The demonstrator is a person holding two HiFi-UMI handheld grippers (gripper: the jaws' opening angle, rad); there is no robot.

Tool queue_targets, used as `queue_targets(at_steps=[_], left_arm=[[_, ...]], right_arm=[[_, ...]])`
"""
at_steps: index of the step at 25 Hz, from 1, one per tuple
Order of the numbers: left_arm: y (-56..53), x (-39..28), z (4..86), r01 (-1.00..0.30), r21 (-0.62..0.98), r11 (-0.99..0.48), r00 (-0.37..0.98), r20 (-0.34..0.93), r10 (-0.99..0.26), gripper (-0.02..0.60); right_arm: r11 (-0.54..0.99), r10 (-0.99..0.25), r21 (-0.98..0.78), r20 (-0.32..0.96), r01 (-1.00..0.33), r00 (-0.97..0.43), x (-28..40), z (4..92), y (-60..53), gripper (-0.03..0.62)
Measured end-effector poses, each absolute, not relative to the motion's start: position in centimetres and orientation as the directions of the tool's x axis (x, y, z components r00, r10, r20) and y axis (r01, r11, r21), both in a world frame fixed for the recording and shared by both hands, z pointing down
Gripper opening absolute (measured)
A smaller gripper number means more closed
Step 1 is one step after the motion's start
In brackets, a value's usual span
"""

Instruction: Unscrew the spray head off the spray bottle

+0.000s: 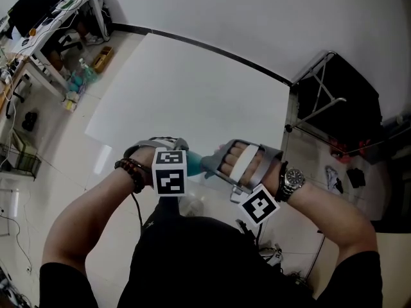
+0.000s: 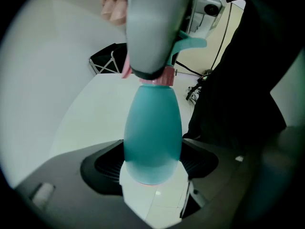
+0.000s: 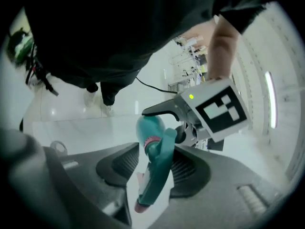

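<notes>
The spray bottle [image 2: 152, 132] hung in the air in front of the person's dark-clothed torso, lying between the two grippers above a glossy pale tiled floor [image 1: 83, 146]. Its body was a smooth, matte teal egg shape, widest near the base and tapering to a narrow neck ringed by a pink collar [image 2: 164, 76]. The left gripper [image 2: 152, 163] was clamped on the rounded lower end, its black ribbed pads [image 2: 107, 163] pressed against either flank of the plastic. The spray head [image 3: 155, 175], a slim angular teal piece with a curved trigger [image 2: 190, 43] and a pink nozzle tip [image 3: 141, 205], lay tilted between the jaws of the right gripper [image 3: 155, 171]. Those jaws stood apart around it, one ribbed pad close against it and a sliver of pale floor showing on the other side, so they did not clamp it. The grippers' shells were smooth grey plastic. The left gripper's cube [image 3: 220, 109] was a sharp-edged white block printed with black square markers.
</notes>
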State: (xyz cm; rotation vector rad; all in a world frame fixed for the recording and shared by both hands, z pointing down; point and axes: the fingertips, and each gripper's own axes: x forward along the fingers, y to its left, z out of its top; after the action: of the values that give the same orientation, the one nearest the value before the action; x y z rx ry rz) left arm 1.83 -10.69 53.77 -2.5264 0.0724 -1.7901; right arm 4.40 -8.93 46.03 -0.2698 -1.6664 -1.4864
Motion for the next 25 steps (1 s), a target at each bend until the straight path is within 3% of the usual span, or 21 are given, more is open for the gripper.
queue_targets(at_steps=[3,8,12,15,17,22,25], left_arm=[[-11.7,1.4,53.7,-0.044,-0.118,-0.992,0.324,0.938,-0.126,0.387],[-14.0,0.7,53.4,-0.127,-0.226,-0.966,0.305,0.918,-0.255,0.388],[-16.1,-0.1,52.5,-0.17,-0.348,-0.922,0.264,0.885,-0.383,0.388],[-17.3,-0.3,51.7,-0.179,-0.431,-0.885,0.224,0.858,-0.463,0.388],[-17.7,-0.4,51.4,-0.172,-0.462,-0.87,0.201,0.848,-0.491,0.388],[-17.1,0.0,51.5,-0.149,-0.462,-0.874,0.175,0.858,-0.483,0.388],[-16.7,0.1,51.9,-0.144,-0.441,-0.886,0.168,0.872,-0.461,0.388]], right_arm=[[0.457,-0.373,0.692,0.72,0.559,-0.585,4.8,45.1,-10.4,0.258],[0.753,-0.361,0.605,0.708,0.259,-0.606,6.0,42.4,-12.2,0.266],[0.978,-0.201,0.179,0.713,-0.102,-0.671,6.0,41.4,-13.3,0.265],[0.935,-0.129,-0.156,0.688,-0.319,-0.714,5.4,41.3,-14.6,0.265],[0.909,-0.127,-0.203,0.696,-0.363,-0.706,5.0,41.8,-15.1,0.265],[0.957,-0.177,-0.019,0.753,-0.291,-0.633,4.0,43.2,-14.7,0.257],[0.967,-0.192,0.039,0.76,-0.252,-0.62,3.8,43.8,-14.4,0.158]])
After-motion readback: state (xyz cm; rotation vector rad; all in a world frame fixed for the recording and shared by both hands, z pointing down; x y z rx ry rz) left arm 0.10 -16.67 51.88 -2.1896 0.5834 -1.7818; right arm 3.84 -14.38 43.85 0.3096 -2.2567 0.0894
